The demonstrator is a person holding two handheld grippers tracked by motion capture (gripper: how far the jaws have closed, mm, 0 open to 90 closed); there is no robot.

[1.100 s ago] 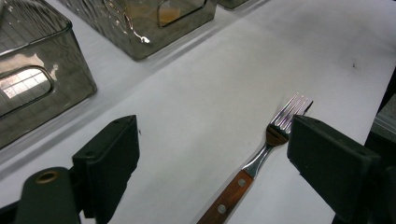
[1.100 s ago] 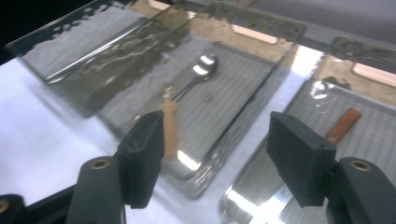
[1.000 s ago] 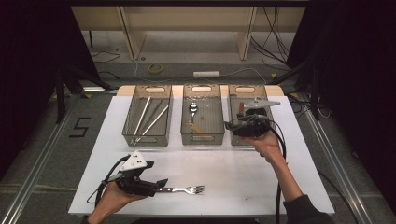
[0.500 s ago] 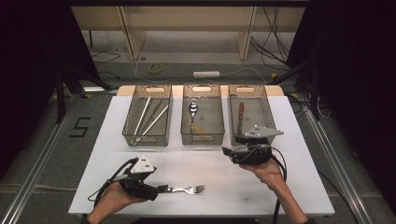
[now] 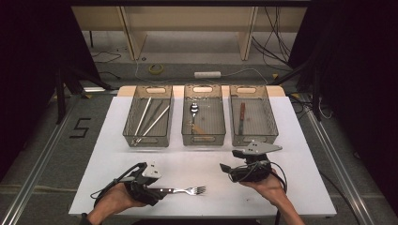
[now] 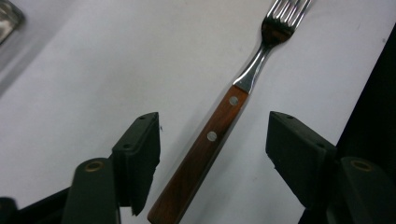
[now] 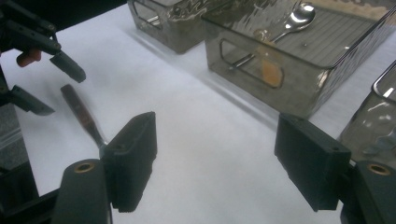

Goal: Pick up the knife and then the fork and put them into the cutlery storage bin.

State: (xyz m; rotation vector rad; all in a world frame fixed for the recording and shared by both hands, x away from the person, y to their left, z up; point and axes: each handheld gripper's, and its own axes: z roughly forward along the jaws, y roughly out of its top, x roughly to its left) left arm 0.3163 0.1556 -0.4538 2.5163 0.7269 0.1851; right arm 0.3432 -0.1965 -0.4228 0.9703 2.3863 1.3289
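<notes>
Fork (image 5: 180, 191) lies flat on the white counter (image 5: 300, 136), wooden handle between the left tool's (image 6: 212, 140) spread jaws, which have just been closing, tines pointing away. The right tool (image 5: 226, 170) hangs spread and empty, farther off.

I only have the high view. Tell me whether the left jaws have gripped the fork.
Observer: Not gripped. The left gripper's jaws have just been closing, but gaps remain on both sides of the fork's handle.
Operator: Describe that handle.
Observer: Brown wood with two metal rivets.
Operator: Report the right gripper.
Observer: The right gripper's jaws have just been opening; nothing lies between them above the white table.
</notes>
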